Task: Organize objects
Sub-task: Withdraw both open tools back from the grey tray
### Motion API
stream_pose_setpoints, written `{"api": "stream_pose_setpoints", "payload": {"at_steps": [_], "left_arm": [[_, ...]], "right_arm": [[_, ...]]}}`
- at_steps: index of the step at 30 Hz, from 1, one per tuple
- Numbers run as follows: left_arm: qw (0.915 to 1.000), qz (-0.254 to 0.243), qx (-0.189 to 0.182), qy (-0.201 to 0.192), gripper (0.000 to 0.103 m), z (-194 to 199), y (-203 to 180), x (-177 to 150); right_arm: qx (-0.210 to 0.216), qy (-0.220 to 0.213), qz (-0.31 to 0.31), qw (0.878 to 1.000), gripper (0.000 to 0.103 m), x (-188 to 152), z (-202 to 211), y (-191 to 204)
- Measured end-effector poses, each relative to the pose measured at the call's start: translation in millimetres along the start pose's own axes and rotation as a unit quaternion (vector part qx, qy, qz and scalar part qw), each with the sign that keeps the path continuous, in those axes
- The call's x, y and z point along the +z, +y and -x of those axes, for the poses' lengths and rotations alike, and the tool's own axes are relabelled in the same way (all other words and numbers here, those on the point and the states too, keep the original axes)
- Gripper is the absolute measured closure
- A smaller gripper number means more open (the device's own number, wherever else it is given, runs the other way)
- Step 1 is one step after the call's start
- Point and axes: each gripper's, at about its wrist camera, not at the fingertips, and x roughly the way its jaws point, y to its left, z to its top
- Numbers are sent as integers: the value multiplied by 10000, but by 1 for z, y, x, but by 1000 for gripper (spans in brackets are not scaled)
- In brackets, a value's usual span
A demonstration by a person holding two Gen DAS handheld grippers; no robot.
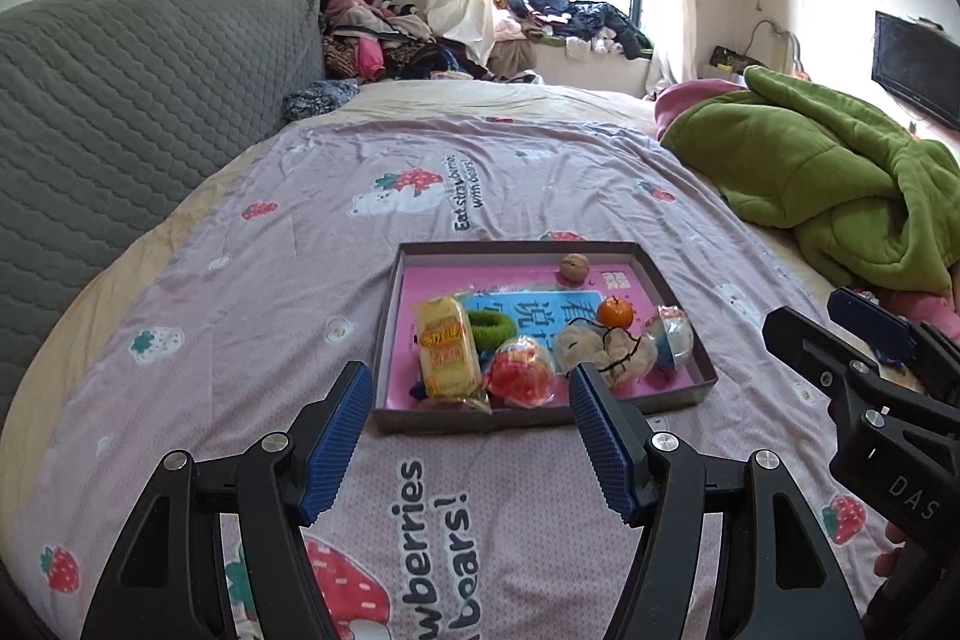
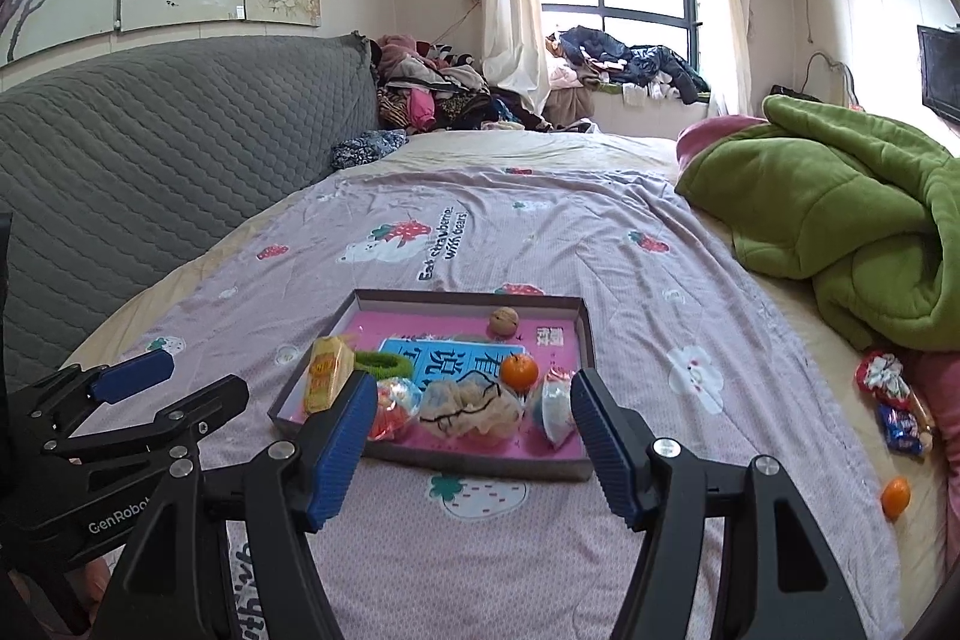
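Note:
A shallow grey box [image 1: 384, 322] [image 2: 585, 334] with a pink bottom lies on the bed. In it are a yellow snack packet [image 1: 447, 349] [image 2: 327, 379], a green hair tie [image 1: 492, 325] [image 2: 384, 363], an orange [image 1: 615, 311] [image 2: 519, 370], a walnut [image 1: 575, 268] [image 2: 504, 321], a red-filled clear ball [image 1: 521, 370], a beige cloth with black cord [image 1: 606, 349] [image 2: 471, 409] and a clear bag [image 1: 675, 334] [image 2: 558, 406]. My left gripper [image 1: 471, 436] is open and empty, just short of the box. My right gripper [image 2: 474, 439] is open and empty too.
The bed has a pink strawberry sheet [image 1: 300, 232]. A green quilt [image 1: 840, 184] [image 2: 840, 232] lies at the right. A loose orange [image 2: 895, 496] and wrapped sweets [image 2: 894, 406] lie at the bed's right edge. A grey headboard [image 1: 120, 112] stands left. Clothes pile up by the window.

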Motion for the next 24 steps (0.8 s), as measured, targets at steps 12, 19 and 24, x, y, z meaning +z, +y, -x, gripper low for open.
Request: {"api": "stream_pose_setpoints", "payload": {"at_steps": [12,19,24], "left_arm": [[9998,-18,120,136,33,-7,8,-22],[9997,-34,191,174,33,-13,13,-37],[9996,-42,205,212,33,-17,13,-47]], "right_arm": [[13,72,6,10000,37,-19,2,-1],[-6,165,28,9999,37,-37,-2,-3],[4,244,-8,9997,37,-47,-6,-7]]}}
